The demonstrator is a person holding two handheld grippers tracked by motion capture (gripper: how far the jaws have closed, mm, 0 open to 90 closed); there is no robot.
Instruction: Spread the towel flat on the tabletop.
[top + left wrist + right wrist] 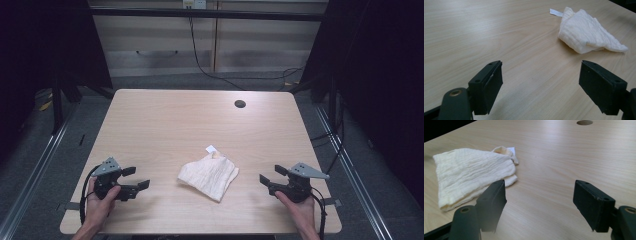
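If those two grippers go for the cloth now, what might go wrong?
The folded cream muslin cloth lies in loose layers, so a gripper may pinch only the top layer and undo the fold. The open left gripper and open right gripper flank it; uneven pulls could drag it across the smooth wooden table.

Right gripper (pixel 540 203), two black jaws spread wide apart, above the pale wood-grain worktop (pixel 554 157). Crumpled cream crinkled-cotton cloth (pixel 471 173) with small white tag lies left; round cable hole (pixel 584 122) far behind.
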